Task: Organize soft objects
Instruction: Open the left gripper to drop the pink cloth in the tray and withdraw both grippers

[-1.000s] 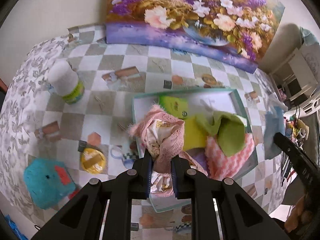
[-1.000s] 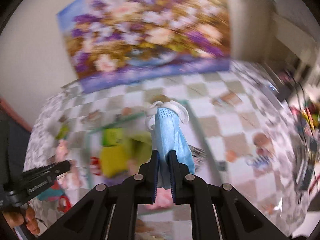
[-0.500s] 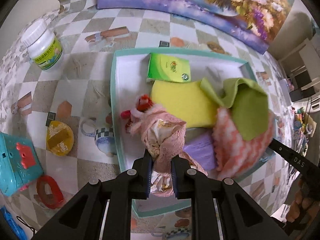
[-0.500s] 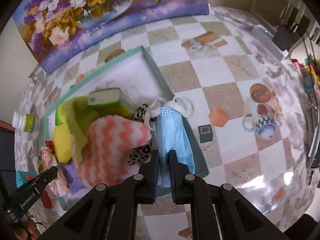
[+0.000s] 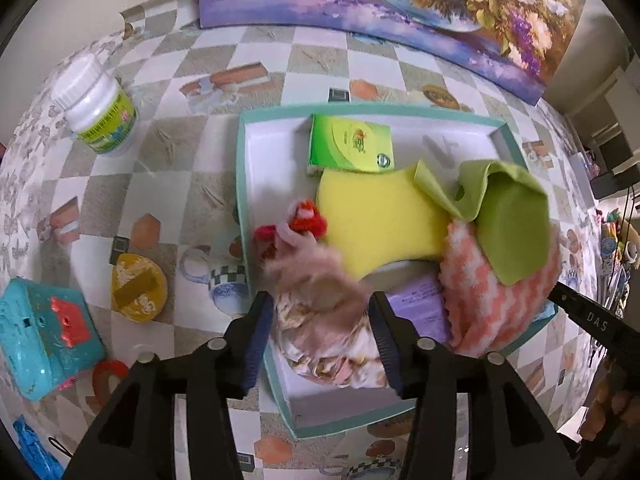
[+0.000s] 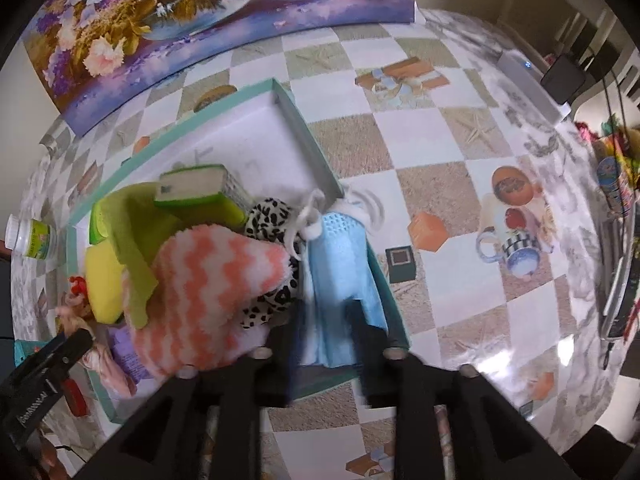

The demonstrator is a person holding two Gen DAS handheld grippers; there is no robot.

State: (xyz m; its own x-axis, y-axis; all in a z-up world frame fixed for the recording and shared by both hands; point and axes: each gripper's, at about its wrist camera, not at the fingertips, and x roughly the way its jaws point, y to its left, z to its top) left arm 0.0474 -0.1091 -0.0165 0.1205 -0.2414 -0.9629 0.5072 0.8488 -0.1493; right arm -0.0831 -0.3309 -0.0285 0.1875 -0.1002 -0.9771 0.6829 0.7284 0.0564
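Both hand-held grippers' jaws now opening, lower over teal box.

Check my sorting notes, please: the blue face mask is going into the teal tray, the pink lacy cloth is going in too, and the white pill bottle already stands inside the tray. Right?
One slip: the white pill bottle stands outside the teal tray, on the checkered tablecloth to its left, as the left wrist view shows. The blue face mask and pink lacy cloth are indeed at the tray, between opening jaws.

A home: floral painting propped behind a table with checkered tablecloth
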